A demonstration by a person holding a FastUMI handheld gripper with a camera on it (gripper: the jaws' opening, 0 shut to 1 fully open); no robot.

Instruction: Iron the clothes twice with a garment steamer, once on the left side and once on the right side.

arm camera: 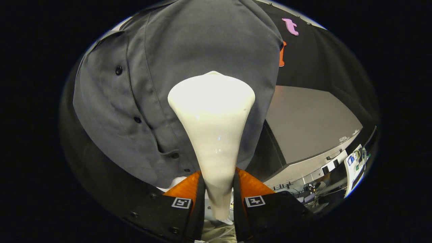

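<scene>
The gripper (pixel 218 184) is clenched on the narrow neck of the white garment steamer (pixel 212 114), both fingers pressing its sides. Beyond them the steamer's wide head lies against the grey shirt (pixel 189 44), right of the button placket (pixel 135 111). The shirt's right edge hangs just beside the head; past it lies open room.

The tool (pixel 218 184) grips the white steamer (pixel 212 128), whose head lies against the grey shirt (pixel 189 50) straight ahead; open room lies beside it, over the bench (pixel 303 125).
</scene>
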